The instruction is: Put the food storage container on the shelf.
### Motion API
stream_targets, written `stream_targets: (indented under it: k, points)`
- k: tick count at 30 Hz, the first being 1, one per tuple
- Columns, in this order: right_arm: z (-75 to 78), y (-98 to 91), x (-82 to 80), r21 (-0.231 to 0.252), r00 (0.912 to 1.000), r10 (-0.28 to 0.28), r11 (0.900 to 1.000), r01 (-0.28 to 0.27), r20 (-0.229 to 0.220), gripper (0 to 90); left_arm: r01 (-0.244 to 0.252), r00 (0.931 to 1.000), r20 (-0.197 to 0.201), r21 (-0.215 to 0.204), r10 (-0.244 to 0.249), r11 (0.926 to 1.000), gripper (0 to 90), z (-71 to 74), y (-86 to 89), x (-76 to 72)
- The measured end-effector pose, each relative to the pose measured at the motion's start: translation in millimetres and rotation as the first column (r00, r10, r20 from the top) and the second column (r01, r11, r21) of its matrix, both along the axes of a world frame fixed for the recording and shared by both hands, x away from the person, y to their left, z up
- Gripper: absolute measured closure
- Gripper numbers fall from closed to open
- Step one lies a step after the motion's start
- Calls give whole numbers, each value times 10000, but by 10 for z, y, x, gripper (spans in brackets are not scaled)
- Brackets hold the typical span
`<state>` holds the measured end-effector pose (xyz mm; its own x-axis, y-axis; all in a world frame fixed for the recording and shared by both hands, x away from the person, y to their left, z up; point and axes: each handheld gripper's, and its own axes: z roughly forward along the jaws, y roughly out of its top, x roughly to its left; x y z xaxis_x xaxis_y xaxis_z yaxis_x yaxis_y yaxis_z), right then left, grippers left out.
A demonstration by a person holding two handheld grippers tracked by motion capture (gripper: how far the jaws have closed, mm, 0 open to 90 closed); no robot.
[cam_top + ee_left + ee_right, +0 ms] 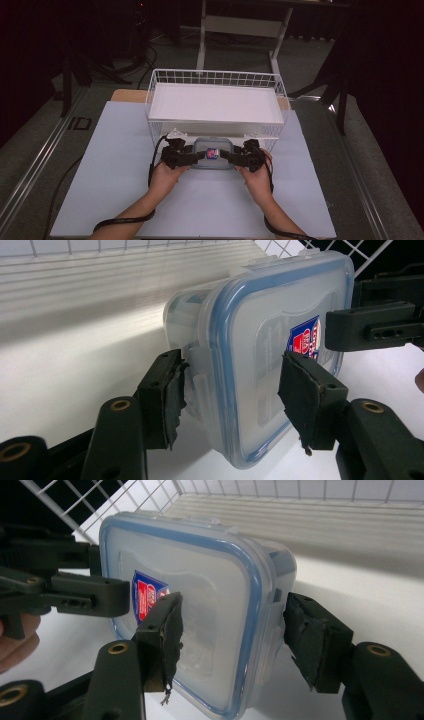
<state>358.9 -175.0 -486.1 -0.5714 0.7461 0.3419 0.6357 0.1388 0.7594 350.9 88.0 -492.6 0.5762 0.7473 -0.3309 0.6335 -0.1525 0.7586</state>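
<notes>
A clear plastic container (214,153) with a blue-sealed lid and a red-and-blue label sits on the white bench (115,170), just in front of the near edge of a white wire basket (216,79), between the two hands. The left gripper (199,156) comes in from the left, and its fingers (162,397) clench the container's left end, one pad on the side latch, the other on the lid beside the label. The right gripper (226,155) comes in from the right; one finger (162,635) presses the lid top, while the other sits just beside the side wall, and I cannot tell whether it touches.
</notes>
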Motion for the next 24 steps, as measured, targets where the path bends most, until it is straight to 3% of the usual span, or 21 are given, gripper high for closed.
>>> stream_targets:
  k: [7, 11, 14, 19, 24]
  points:
    - [-56, -25, 98, 11, 9998, -187, 9998, 187, -31, 412, -50, 9999, 89, -70, 50, 10000, 447, -67, -43, 99]
    - [-92, -33, 150, 110, 9997, -216, 9997, 217, -72, 411, -3, 10000, -90, 109, 4, 9999, 445, -78, -50, 159]
    - [-124, -27, 165, 131, 9996, -285, 9995, 286, -29, 411, -49, 9999, -141, -13, 48, 10000, 444, -100, -42, 189]
    - [-151, -42, 203, 441, 9991, -370, 9983, 379, -211, 411, 4, 9999, 124, 55, -5, 10000, 445, -105, -38, 196]
    - [-157, -39, 209, 294, 9996, -238, 9993, 233, 163, 407, 85, 9989, 459, -107, -80, 9999, 438, -135, -32, 198]
